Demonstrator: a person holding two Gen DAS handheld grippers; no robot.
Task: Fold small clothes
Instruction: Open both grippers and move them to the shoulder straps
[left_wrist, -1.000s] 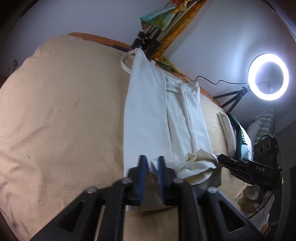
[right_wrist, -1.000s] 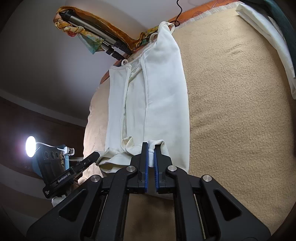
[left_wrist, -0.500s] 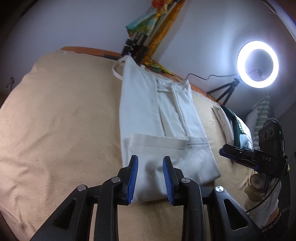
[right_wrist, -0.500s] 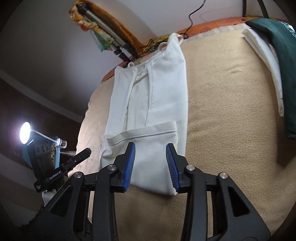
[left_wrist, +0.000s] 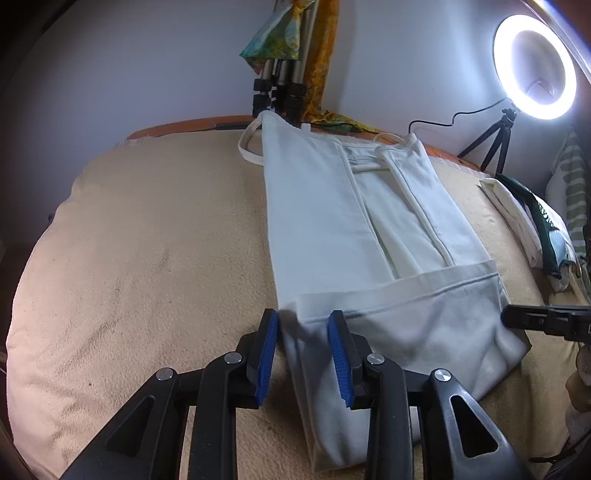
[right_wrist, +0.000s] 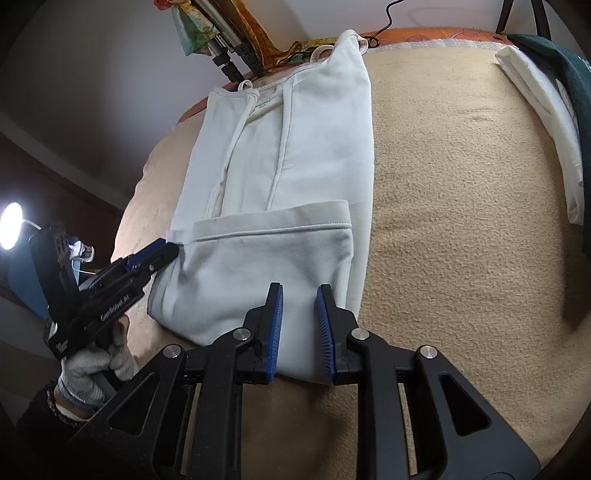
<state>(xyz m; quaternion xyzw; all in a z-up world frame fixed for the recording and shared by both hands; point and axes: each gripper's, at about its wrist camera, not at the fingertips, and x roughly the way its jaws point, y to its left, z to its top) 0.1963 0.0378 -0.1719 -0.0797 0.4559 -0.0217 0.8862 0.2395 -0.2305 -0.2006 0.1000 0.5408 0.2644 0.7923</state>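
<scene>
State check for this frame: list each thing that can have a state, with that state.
Left gripper: open, holding nothing.
Right gripper: open, holding nothing.
White garment: flat on the blanket, sides folded in, bottom hem folded up.
Ring light: on.
Blanket: spread under the garment.
Side clothes: stacked at the blanket's right edge.

Black gripper (left_wrist: 303, 354), blue-ridged pads (left_wrist: 266, 354)

ring light (left_wrist: 535, 70), tripod legs (left_wrist: 279, 90), beige blanket (left_wrist: 147, 240)
</scene>
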